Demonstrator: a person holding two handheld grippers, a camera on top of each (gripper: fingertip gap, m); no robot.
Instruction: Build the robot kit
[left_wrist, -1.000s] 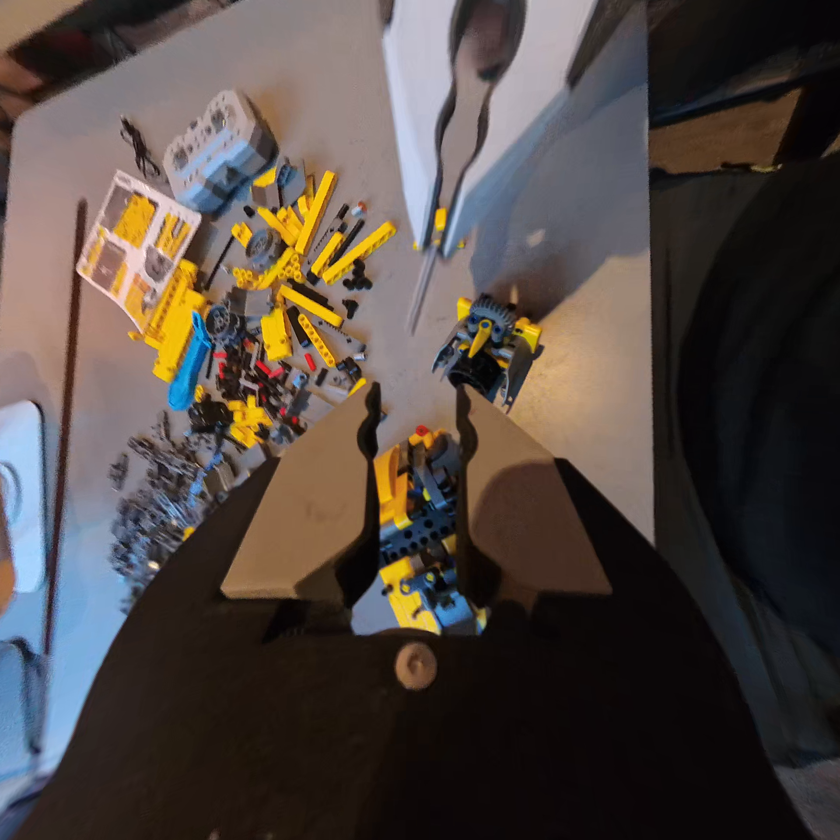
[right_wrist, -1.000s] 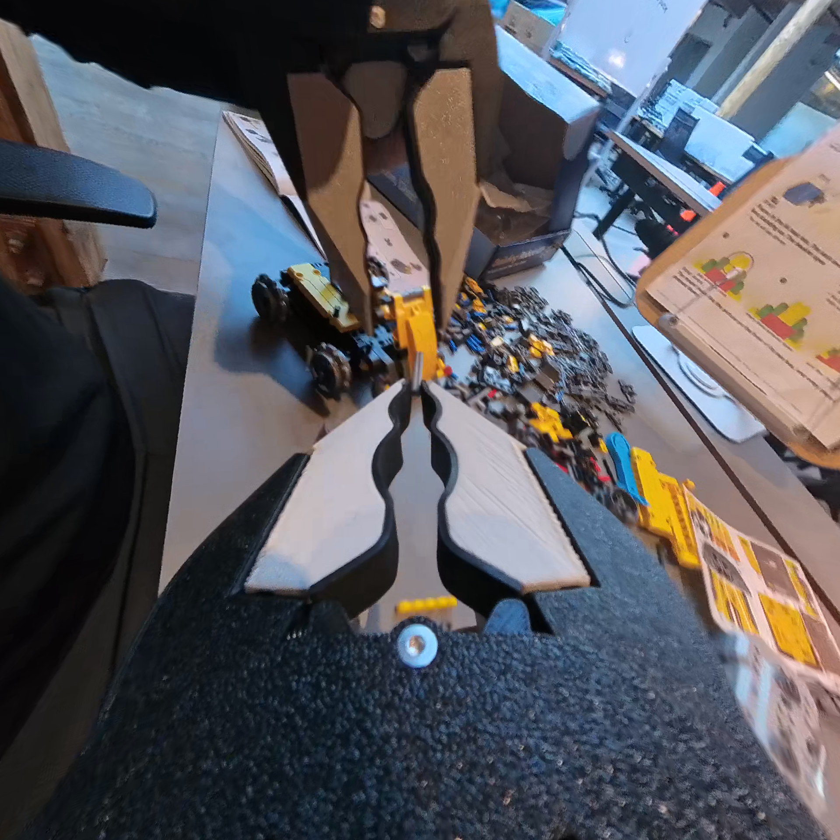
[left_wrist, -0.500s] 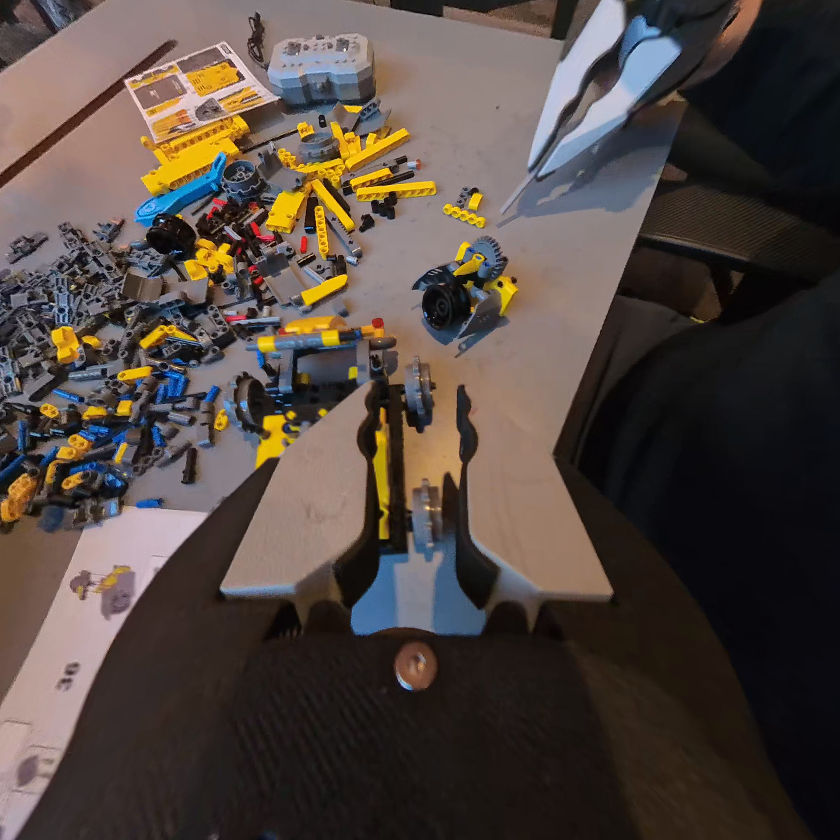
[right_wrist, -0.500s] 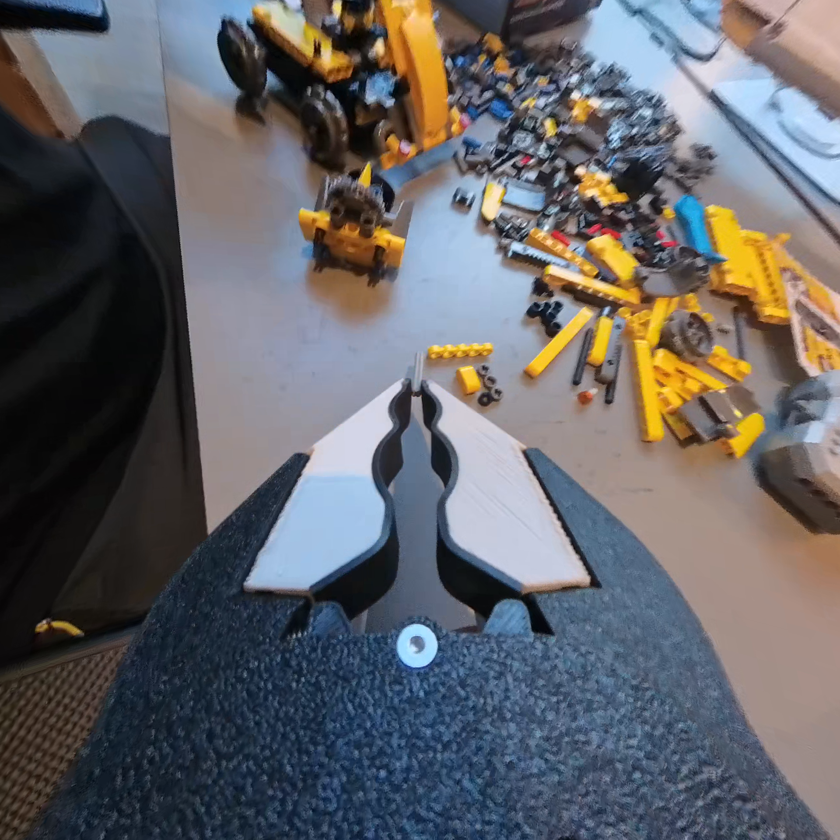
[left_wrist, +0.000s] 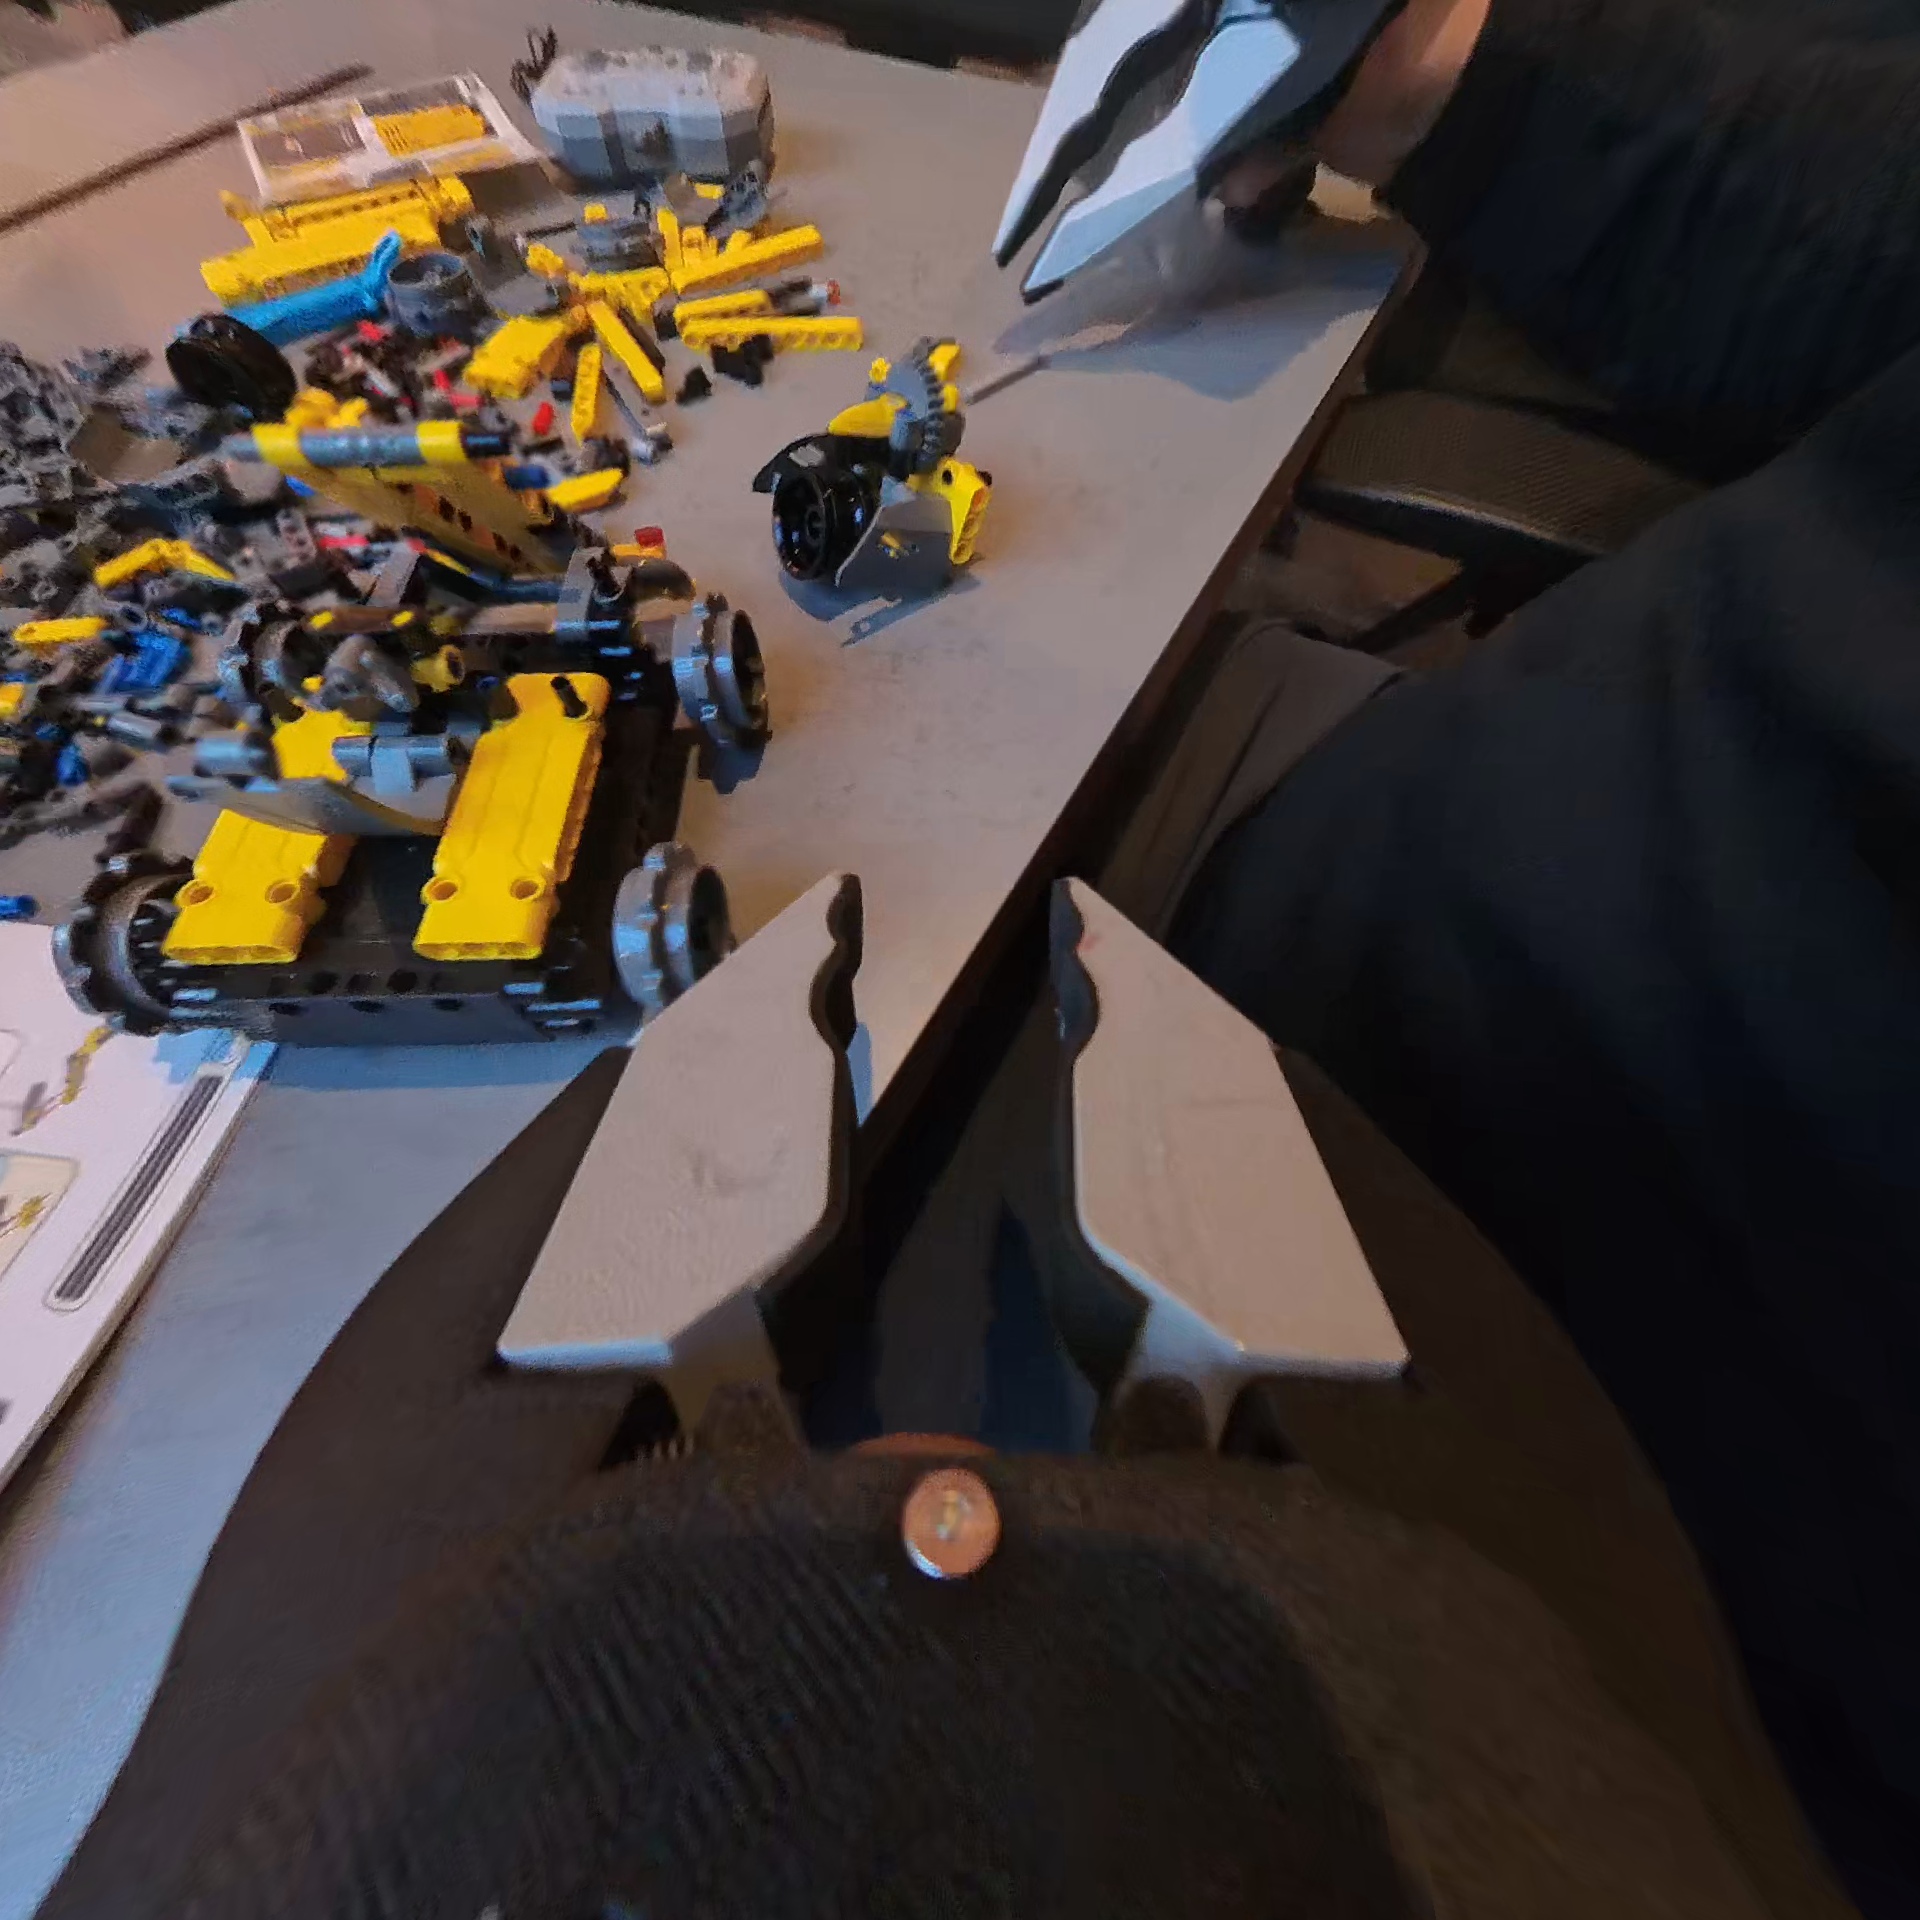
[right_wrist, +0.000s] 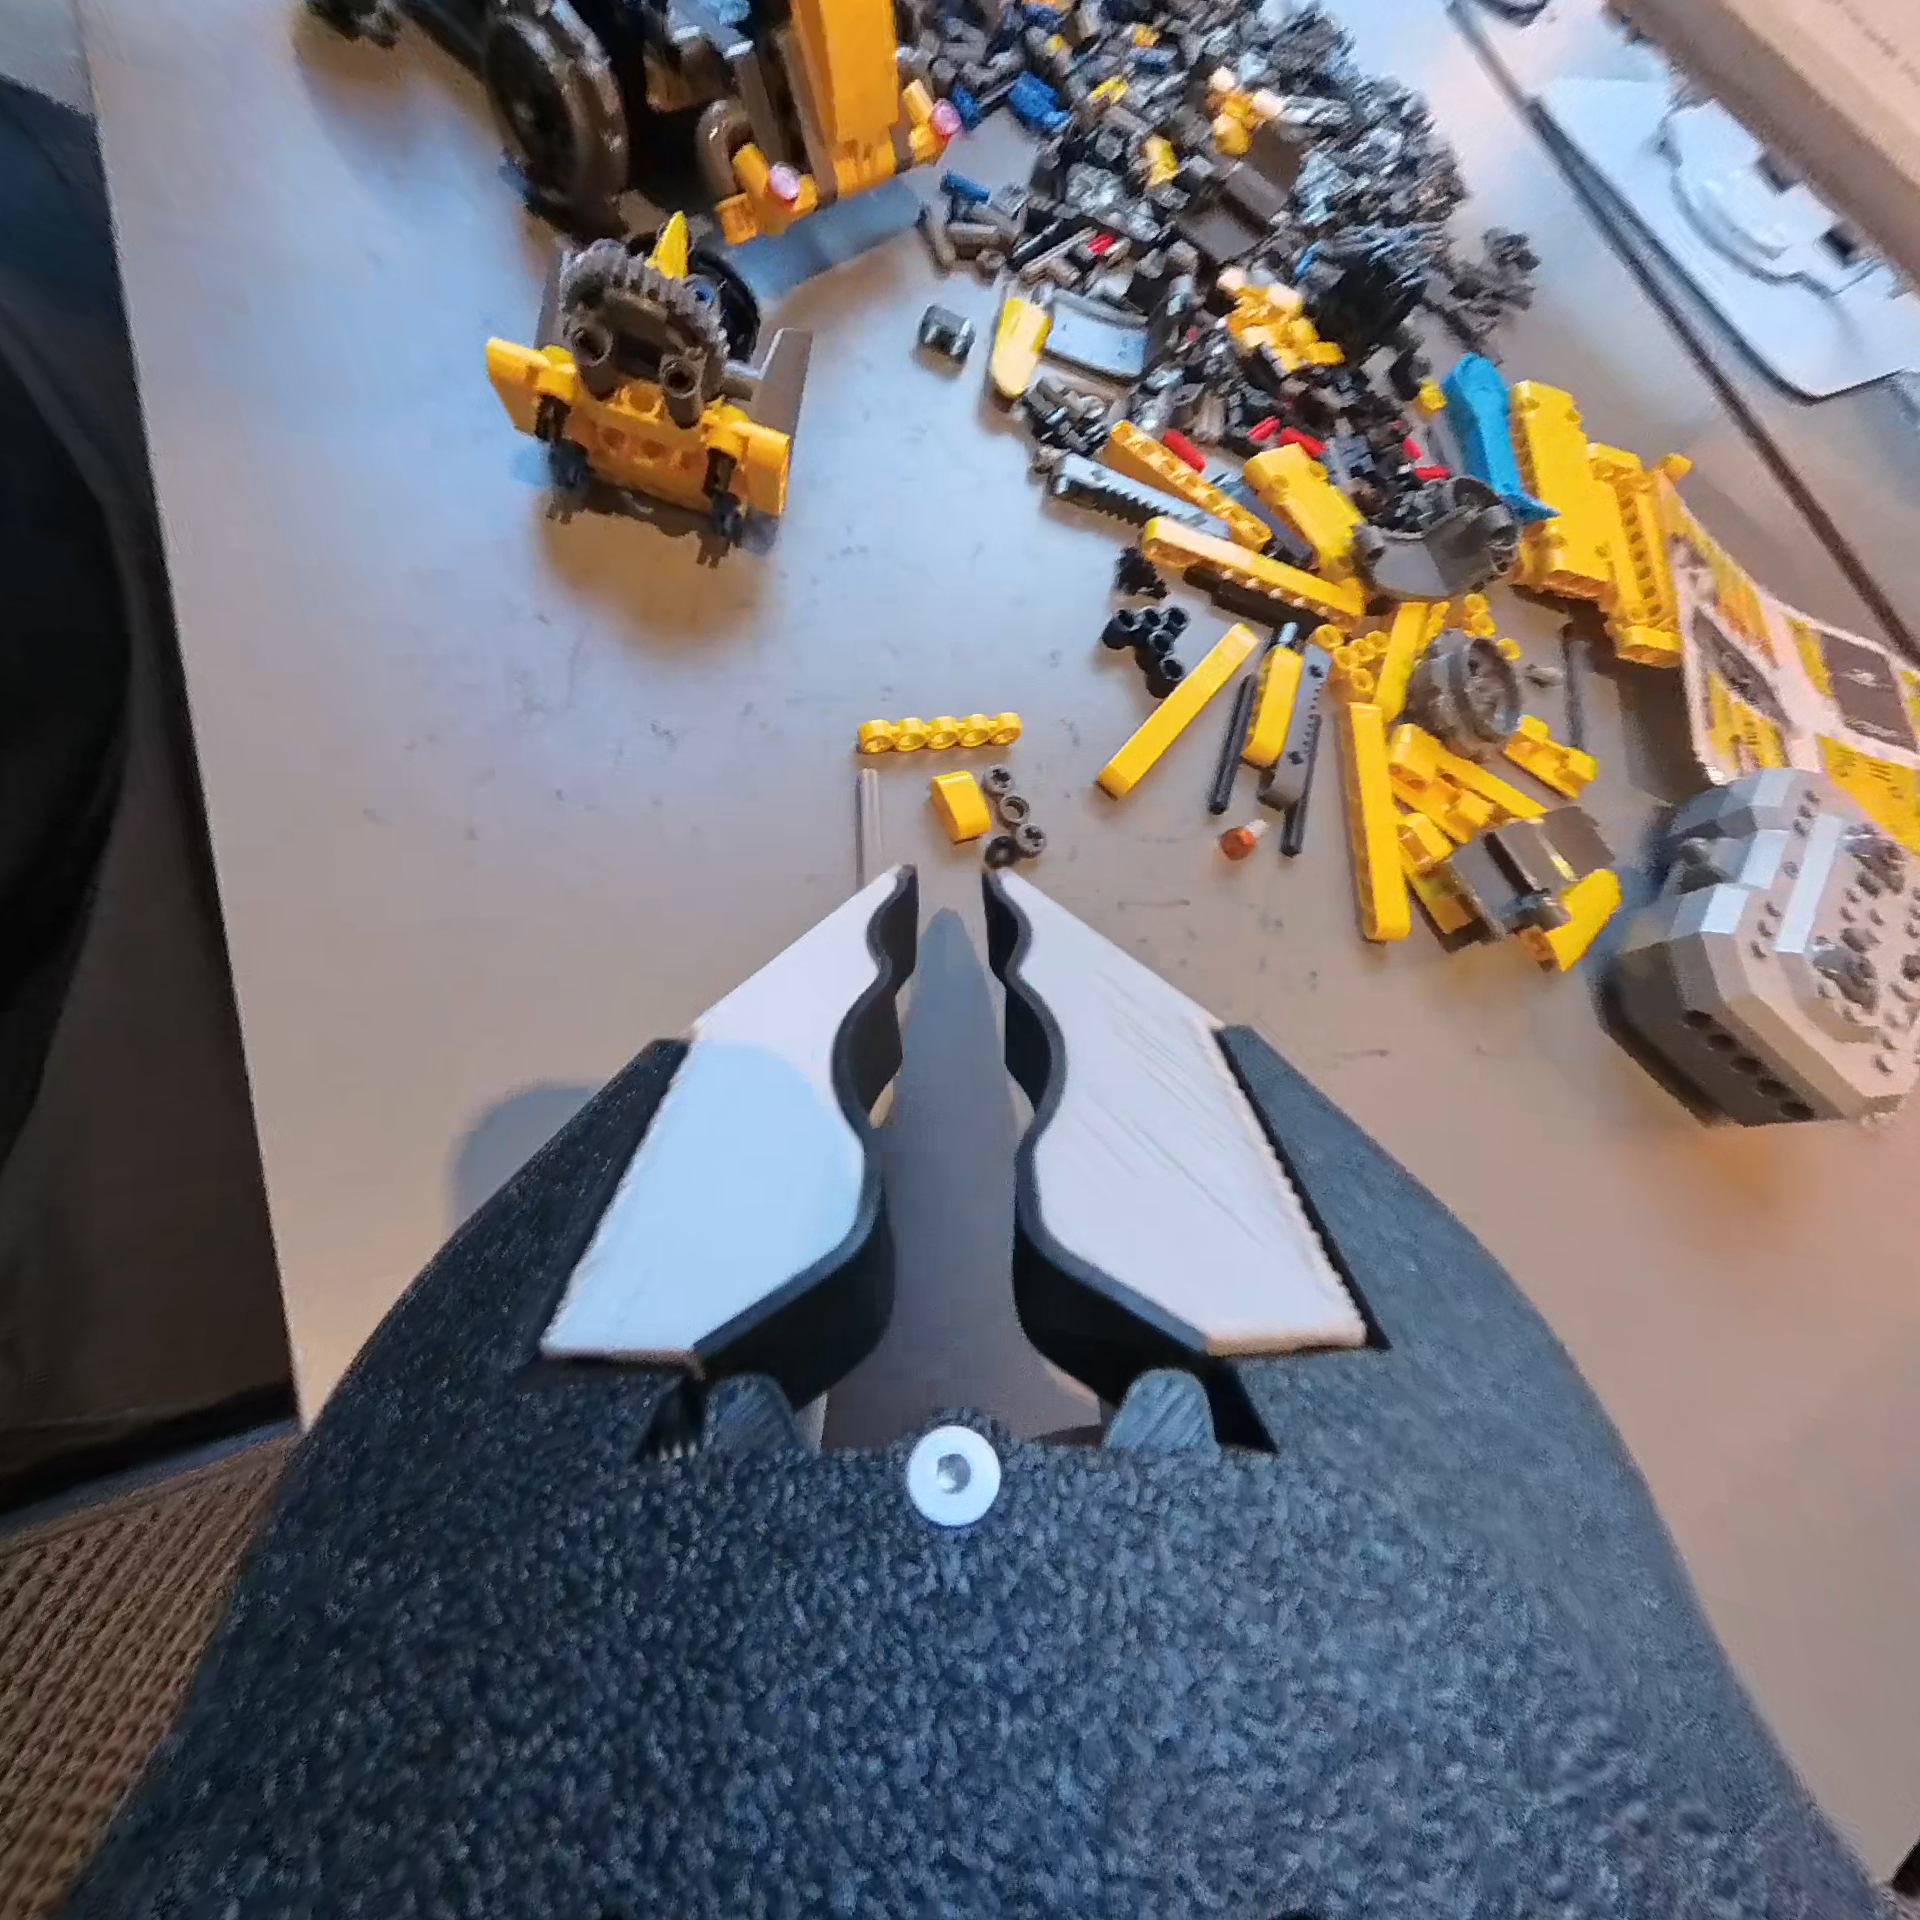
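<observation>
Our left gripper (left_wrist: 954, 914) is spread wide and empty at the table's (left_wrist: 935, 707) near edge, just right of the yellow wheeled chassis (left_wrist: 416, 831). We see our right gripper (right_wrist: 948, 883) slightly parted, holding nothing, just behind a thin grey axle (right_wrist: 865, 821).

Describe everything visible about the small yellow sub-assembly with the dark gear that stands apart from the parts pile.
The small yellow sub-assembly is a plastic brick build: a yellow holed beam base with angled yellow ends, black pins at its lower corners, a dark toothed gear mounted upright, a yellow pointed piece above it, a black wheel and a grey plate behind. It rests alone on the grey table, near the person's edge, touching no other part and neither gripper. The larger wheeled vehicle sits close by.
</observation>
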